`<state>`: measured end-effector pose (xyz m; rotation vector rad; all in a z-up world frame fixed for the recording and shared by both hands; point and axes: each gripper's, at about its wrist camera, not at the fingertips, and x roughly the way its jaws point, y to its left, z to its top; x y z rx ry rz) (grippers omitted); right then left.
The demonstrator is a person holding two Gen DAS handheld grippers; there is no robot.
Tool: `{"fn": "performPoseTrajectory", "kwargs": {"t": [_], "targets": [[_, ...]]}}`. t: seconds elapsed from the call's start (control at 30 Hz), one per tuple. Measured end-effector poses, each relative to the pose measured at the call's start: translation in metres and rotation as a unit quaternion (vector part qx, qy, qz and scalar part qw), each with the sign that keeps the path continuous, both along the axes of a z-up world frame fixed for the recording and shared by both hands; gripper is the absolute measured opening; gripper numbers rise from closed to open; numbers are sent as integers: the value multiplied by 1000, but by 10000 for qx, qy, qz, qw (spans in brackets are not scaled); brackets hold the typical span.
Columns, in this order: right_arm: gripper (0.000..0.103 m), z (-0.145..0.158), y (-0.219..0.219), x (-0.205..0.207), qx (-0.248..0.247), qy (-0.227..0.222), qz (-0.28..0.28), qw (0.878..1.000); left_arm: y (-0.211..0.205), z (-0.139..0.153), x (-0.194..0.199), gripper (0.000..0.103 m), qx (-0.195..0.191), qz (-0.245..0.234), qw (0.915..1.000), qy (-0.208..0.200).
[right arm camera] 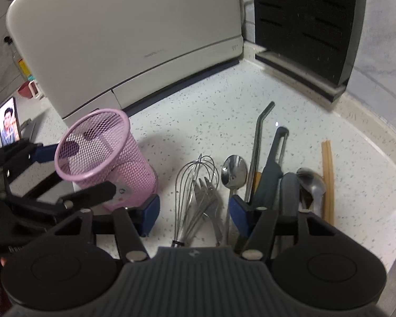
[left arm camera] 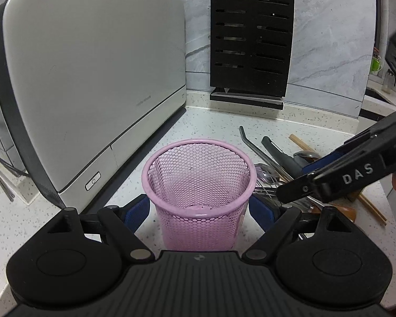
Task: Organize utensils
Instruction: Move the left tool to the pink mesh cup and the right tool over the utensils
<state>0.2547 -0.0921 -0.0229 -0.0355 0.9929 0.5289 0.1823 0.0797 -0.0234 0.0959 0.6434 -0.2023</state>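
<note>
Speckled white counter (right arm camera: 198,121), corner spot. Big grey-white toaster (left arm camera: 92,66) at 10 o'clock in the left wrist view; black slotted knife block (left arm camera: 250,45) against the wall at 1 o'clock.

Pink mesh cup (left arm camera: 198,185) stands upright on the counter, empty as far as can be seen, dead centre before the left tool (left arm camera: 198,208). Left tool spread wide, one blue pad (left arm camera: 138,210) on each side of the cup low on its wall; whether the pads touch the mesh I cannot tell, no squeeze visible in the mesh.

Utensil pile lies on the counter at 3 o'clock from the cup in the left view. In the right wrist view, reading from 9 to 3 o'clock: wire whisk (right arm camera: 195,185), fork (right arm camera: 207,198) overlapping it, spoon (right arm camera: 233,171) bowl up, bent metal straw (right arm camera: 258,145), dark grey peeler (right arm camera: 272,163), a second grey handle, another spoon (right arm camera: 312,185), wooden chopsticks (right arm camera: 328,174) farthest out.

Right tool (right arm camera: 194,212) hangs low over the pile, pads partly spread, whisk wires, fork and first spoon's handle between them. Right pad sits just beside the spoon handle; no pinch seen. The cup shows at 9 o'clock in this view, left tool's fingers either side of it.

A phone (right arm camera: 9,121) with a lit screen stands at far 9 o'clock.
</note>
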Motion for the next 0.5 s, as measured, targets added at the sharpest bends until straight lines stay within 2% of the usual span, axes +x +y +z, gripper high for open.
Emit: {"fn": "performPoseTrajectory", "kwargs": {"t": [0.23, 0.4, 0.5], "targets": [[49, -13, 5, 5, 23, 506, -157, 9986, -4, -2, 4, 100, 62, 34, 10000, -3], [43, -17, 6, 9, 22, 566, -261, 9981, -7, -2, 7, 99, 96, 71, 9999, 11], [42, -18, 7, 10, 50, 581, -245, 9980, -4, -2, 7, 95, 27, 38, 10000, 25]]}}
